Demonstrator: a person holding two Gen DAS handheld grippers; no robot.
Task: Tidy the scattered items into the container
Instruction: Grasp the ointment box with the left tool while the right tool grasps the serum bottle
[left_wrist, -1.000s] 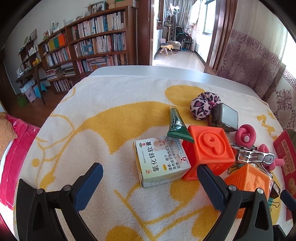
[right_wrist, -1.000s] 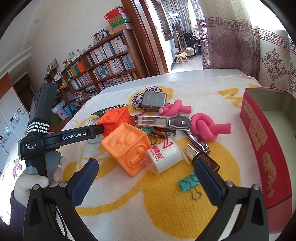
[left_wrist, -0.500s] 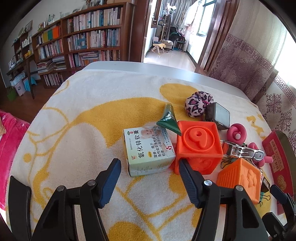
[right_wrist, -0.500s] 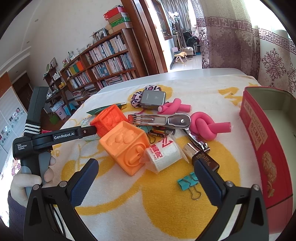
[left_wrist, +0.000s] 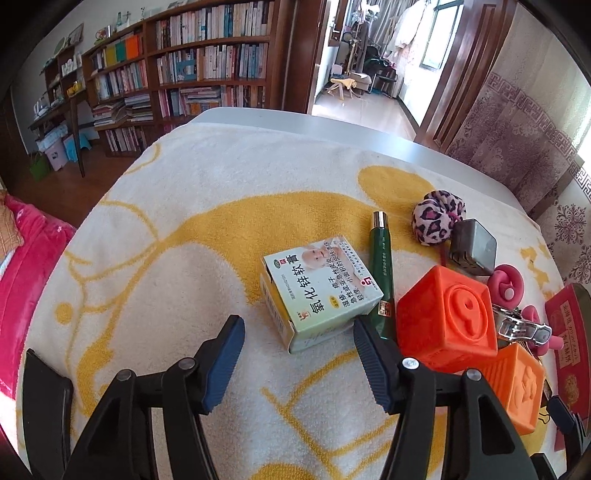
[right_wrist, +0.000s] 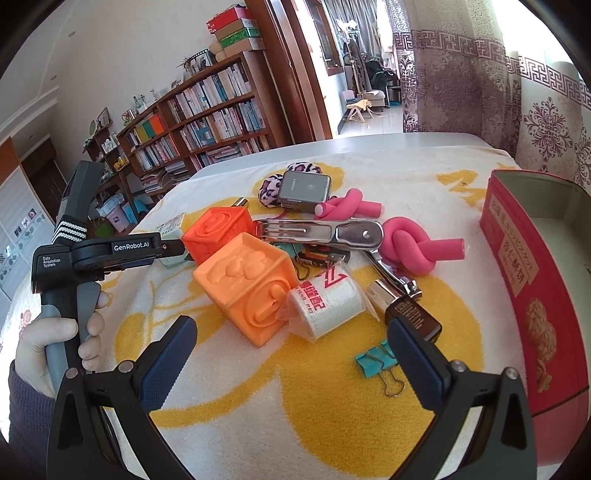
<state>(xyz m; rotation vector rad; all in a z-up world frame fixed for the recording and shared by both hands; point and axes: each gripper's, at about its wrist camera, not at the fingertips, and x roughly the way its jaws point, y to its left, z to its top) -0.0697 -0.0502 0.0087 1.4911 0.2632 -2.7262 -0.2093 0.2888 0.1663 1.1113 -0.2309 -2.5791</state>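
A pale green ointment box (left_wrist: 320, 288) lies on the yellow-and-white towel (left_wrist: 184, 229). My left gripper (left_wrist: 297, 334) is open, its fingertips either side of the box's near end, not touching it. A dark green tube (left_wrist: 382, 273) lies right of the box. Two orange cubes (left_wrist: 447, 317) (right_wrist: 247, 284) sit beside it. My right gripper (right_wrist: 291, 339) is open and empty, just short of a white roll (right_wrist: 327, 306). The red tin (right_wrist: 532, 266) stands open at the right.
A leopard scrunchie (left_wrist: 437, 216), grey charger (right_wrist: 304, 186), pink foam curlers (right_wrist: 410, 240), metal clip (right_wrist: 321, 230), teal binder clip (right_wrist: 376, 362) and small dark bottle (right_wrist: 410, 314) crowd the towel's right half. The table edge (left_wrist: 295, 122) lies beyond.
My left gripper has narrowed and moved forward until its fingertips flank the ointment box. The box and tube look turned in view. The right gripper has stayed still.
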